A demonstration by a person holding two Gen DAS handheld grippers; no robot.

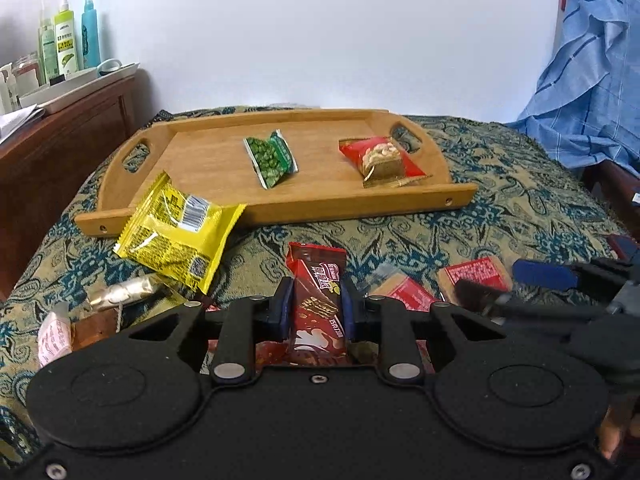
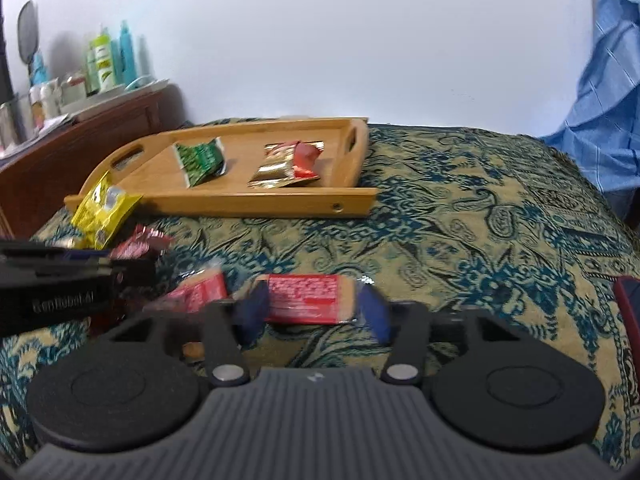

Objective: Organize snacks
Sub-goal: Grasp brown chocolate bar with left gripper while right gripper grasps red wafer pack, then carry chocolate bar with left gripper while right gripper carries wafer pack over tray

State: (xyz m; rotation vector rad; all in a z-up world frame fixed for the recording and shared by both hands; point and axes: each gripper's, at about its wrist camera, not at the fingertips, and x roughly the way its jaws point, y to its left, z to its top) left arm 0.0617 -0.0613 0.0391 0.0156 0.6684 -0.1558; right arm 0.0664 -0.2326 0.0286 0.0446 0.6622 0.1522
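Observation:
My left gripper [image 1: 316,300] is shut on a red-brown wafer bar [image 1: 318,312], which stands upright between the blue pads just above the patterned bedspread. My right gripper [image 2: 314,308] has a red cracker packet [image 2: 308,298] crosswise between its fingers, with a blue pad touching each end; the packet rests on the bedspread. Beyond them lies a wooden tray [image 1: 280,208] holding a green pea packet [image 1: 272,158] and a red nut packet [image 1: 382,158]. A yellow packet [image 1: 180,232] leans on the tray's near left corner.
Another red cracker packet [image 1: 408,292] and small wrapped sweets [image 1: 120,296] lie loose near the grippers. A dark wooden dresser [image 1: 60,152] with bottles stands at the left. Blue cloth [image 1: 592,80] hangs at the right. A dark red object [image 2: 630,312] lies at the right edge.

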